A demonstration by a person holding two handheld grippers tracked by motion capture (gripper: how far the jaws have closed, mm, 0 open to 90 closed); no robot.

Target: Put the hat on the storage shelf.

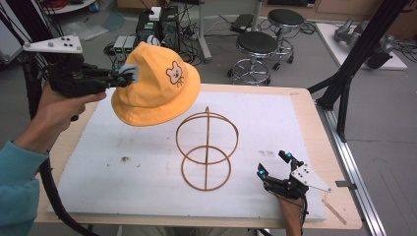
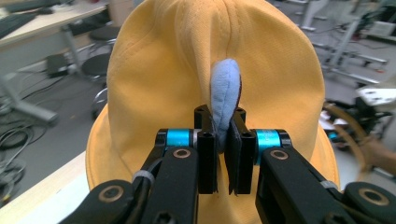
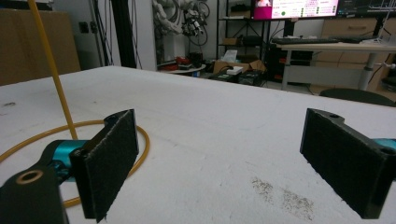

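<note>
One hat [image 1: 157, 86] aloft | left gripper [image 2: 225, 140] clamped on ear | right gripper [image 1: 275, 164] apart | centre crown over stand [image 1: 207, 147], lower level.

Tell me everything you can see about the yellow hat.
The yellow hat is a soft cloth bucket hat with a floppy brim and a small bear face on its crown. A pale blue ear-like flap sticks out of it. The left gripper is shut on that flap, holding the hat in the air, tilted, above the white mat and left of the wire stand.
</note>
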